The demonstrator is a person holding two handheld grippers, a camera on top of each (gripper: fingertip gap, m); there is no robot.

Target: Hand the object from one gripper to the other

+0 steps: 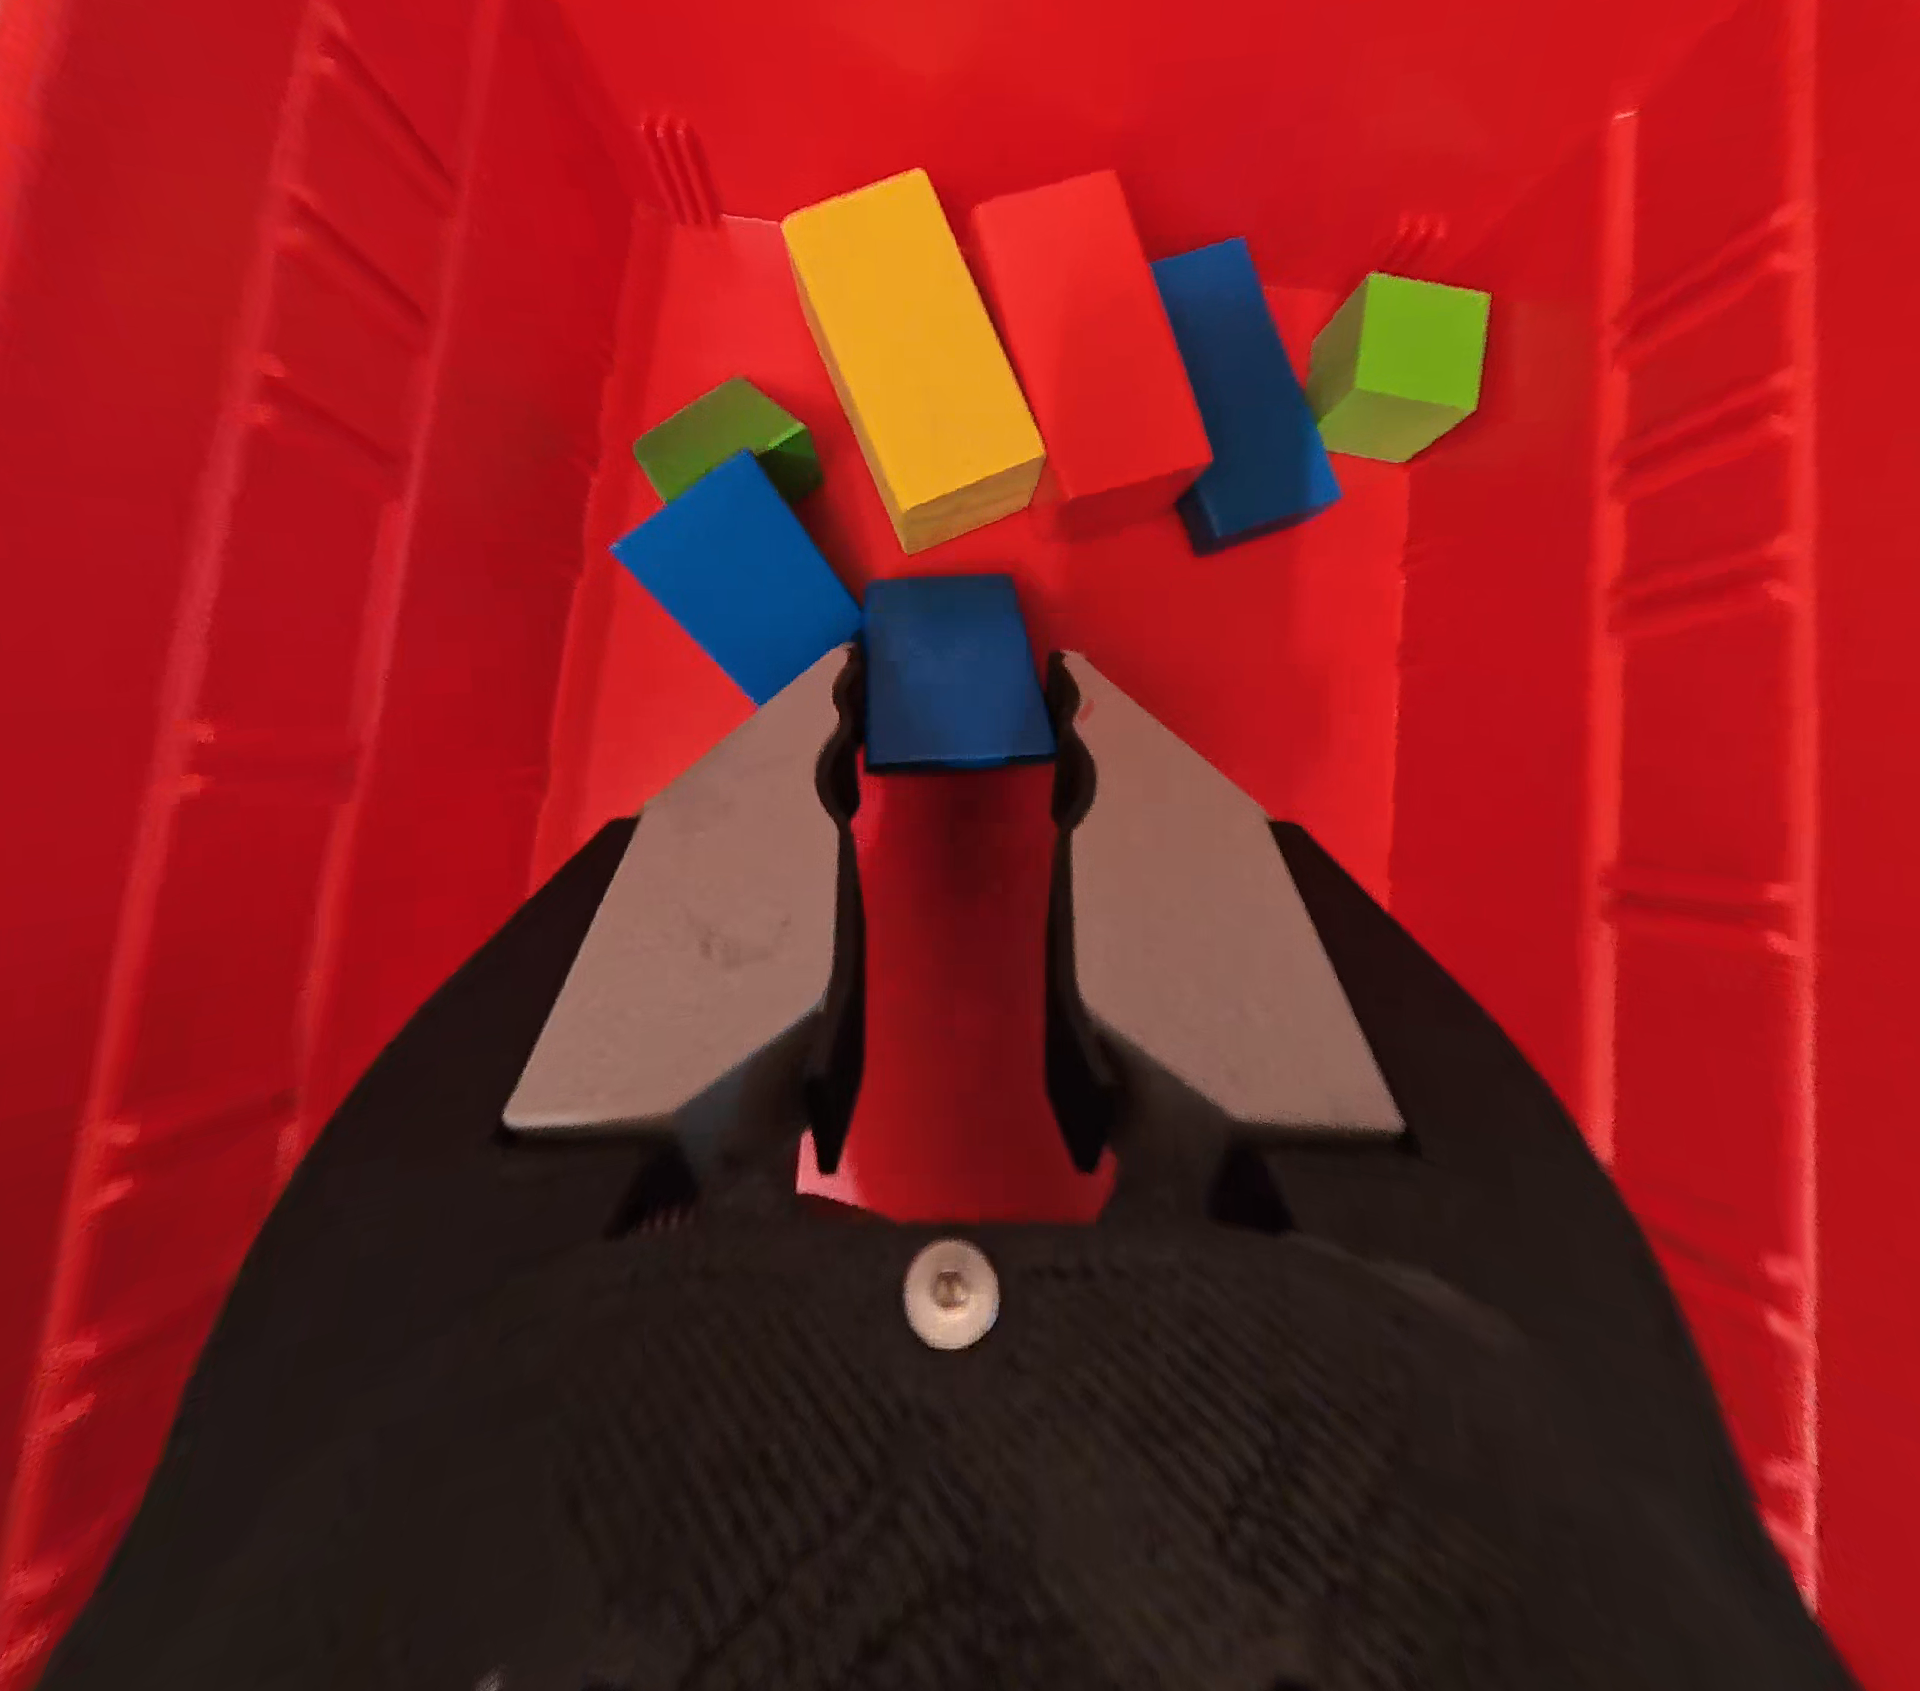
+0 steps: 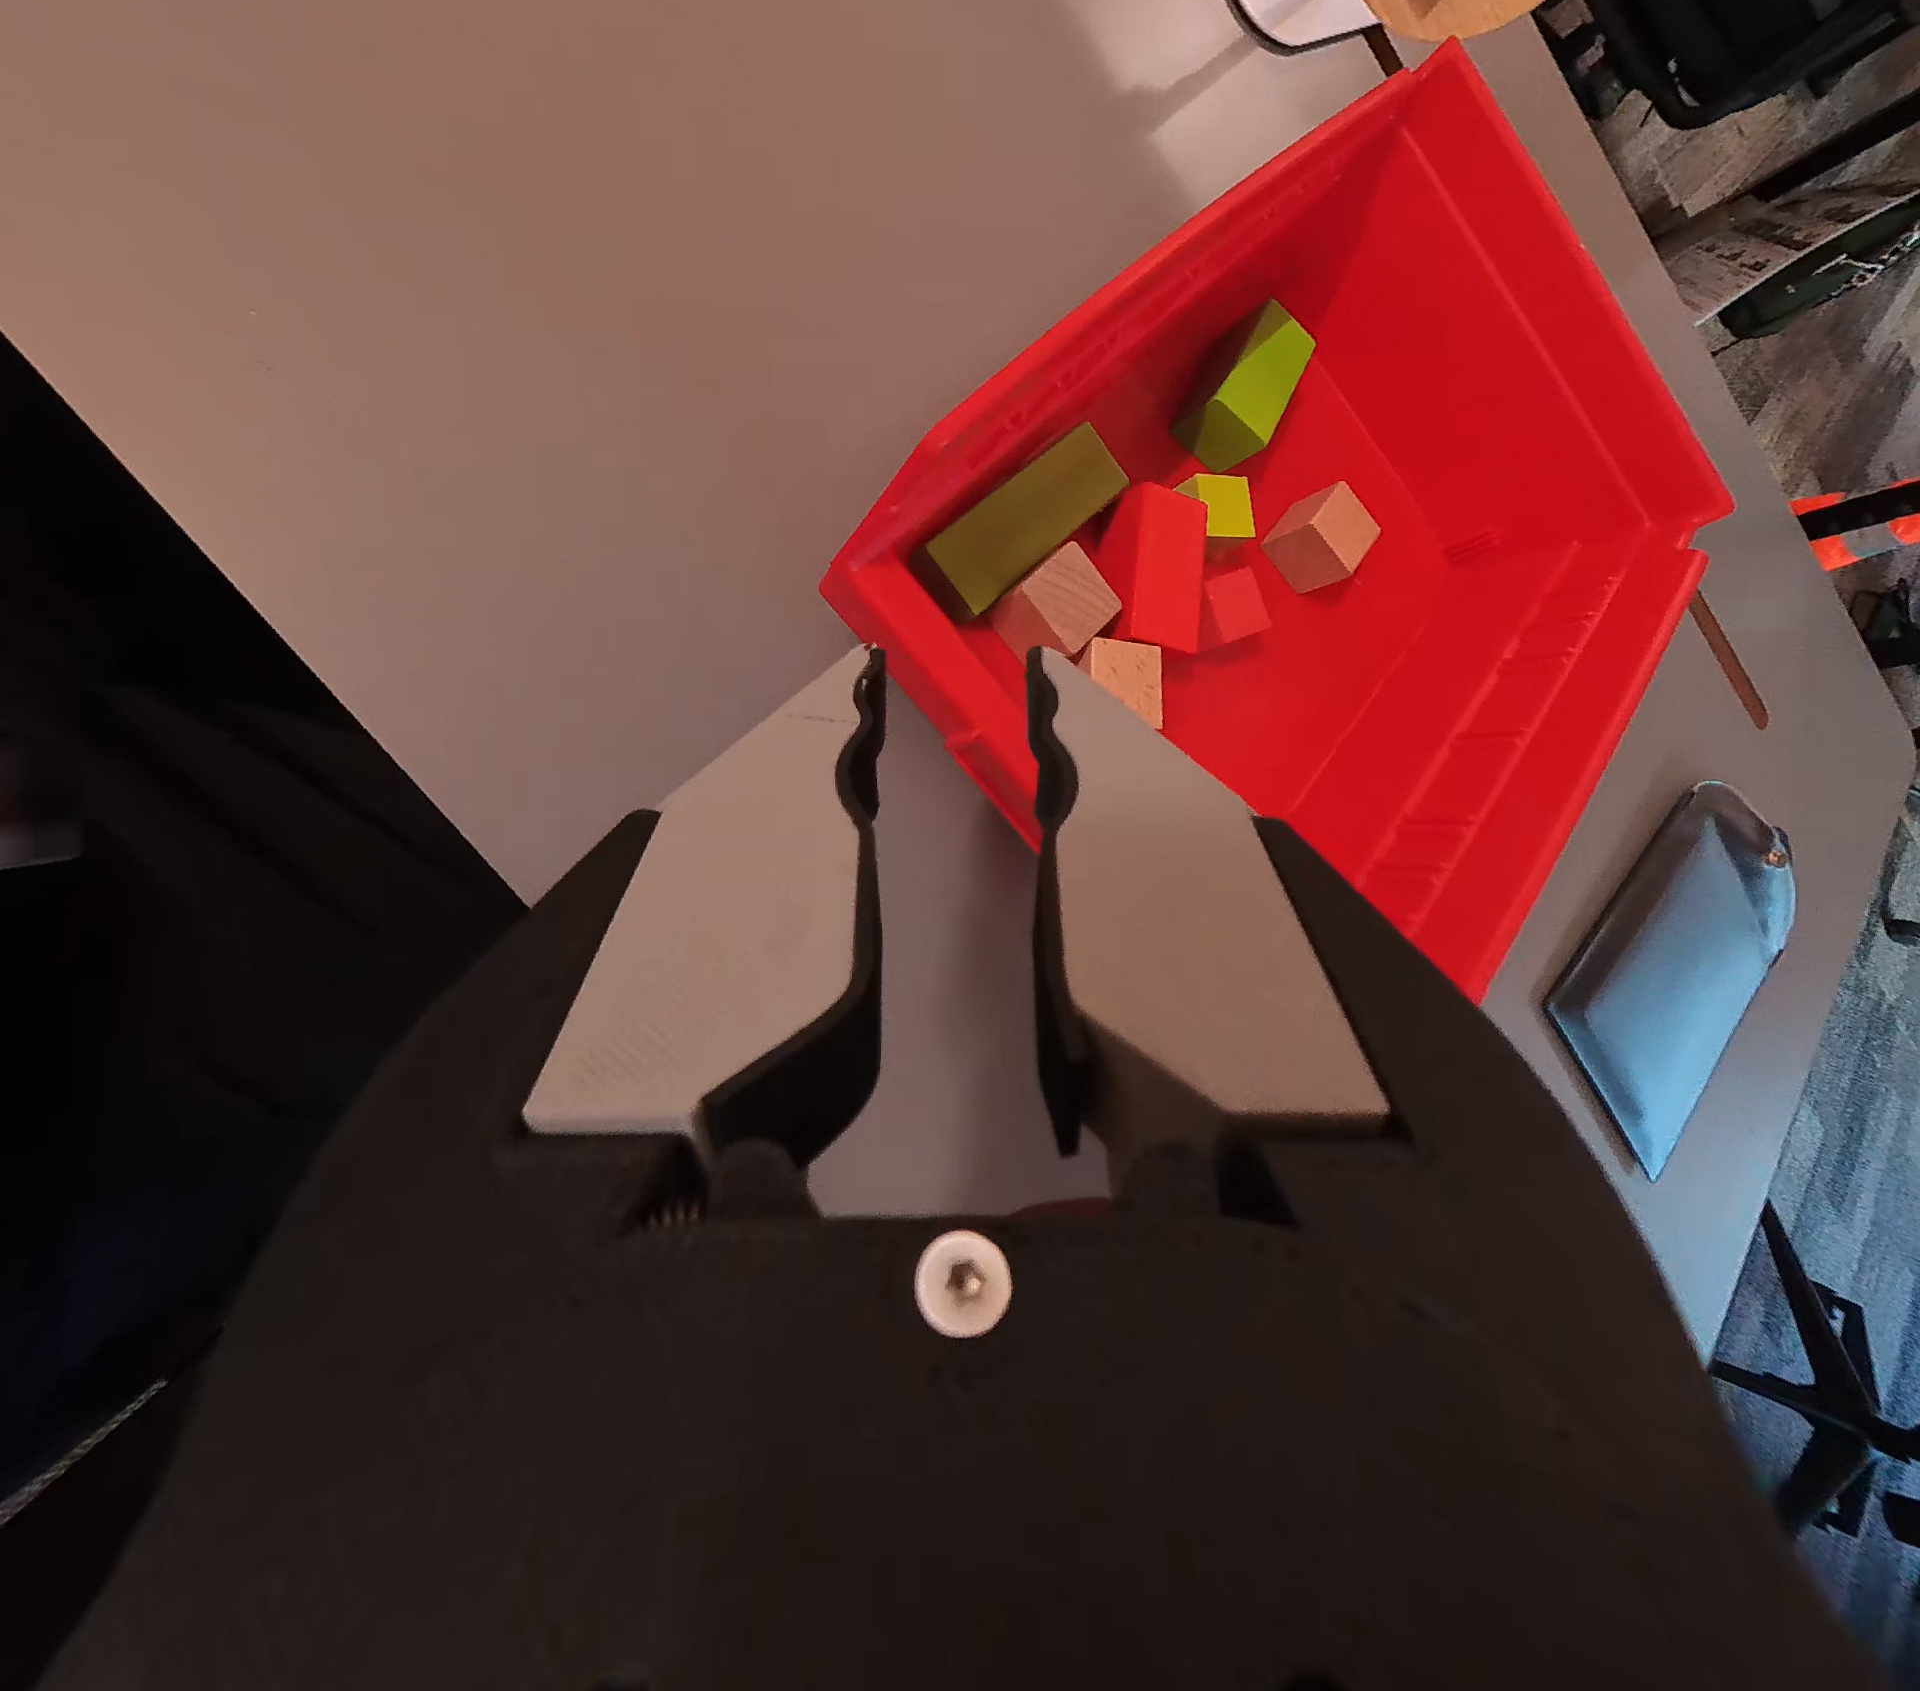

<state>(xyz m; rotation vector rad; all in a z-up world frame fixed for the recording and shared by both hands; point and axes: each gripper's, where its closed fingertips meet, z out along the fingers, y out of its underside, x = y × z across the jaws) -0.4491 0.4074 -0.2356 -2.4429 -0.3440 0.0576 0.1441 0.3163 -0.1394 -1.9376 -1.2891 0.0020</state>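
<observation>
In the left wrist view my left gripper (image 1: pixel 954 685) reaches down into a red bin (image 1: pixel 1039 31). Its fingers are closed on the two sides of a dark blue block (image 1: pixel 951 670), low over the bin floor. In the right wrist view my right gripper (image 2: pixel 954 665) is open and empty. It hovers above the grey table (image 2: pixel 520 239), just beside the near corner of a second red bin (image 2: pixel 1507 353). Neither gripper shows in the other's view.
Around the held block lie a yellow block (image 1: pixel 909 353), a red block (image 1: pixel 1086 332), two more blue blocks (image 1: pixel 1242 394) and green cubes (image 1: pixel 1403 363). The second bin holds green, red and plain wood blocks (image 2: pixel 1320 535). A metal tray (image 2: pixel 1673 966) lies near the table edge. There is about 60 cm between the tips of the two grippers.
</observation>
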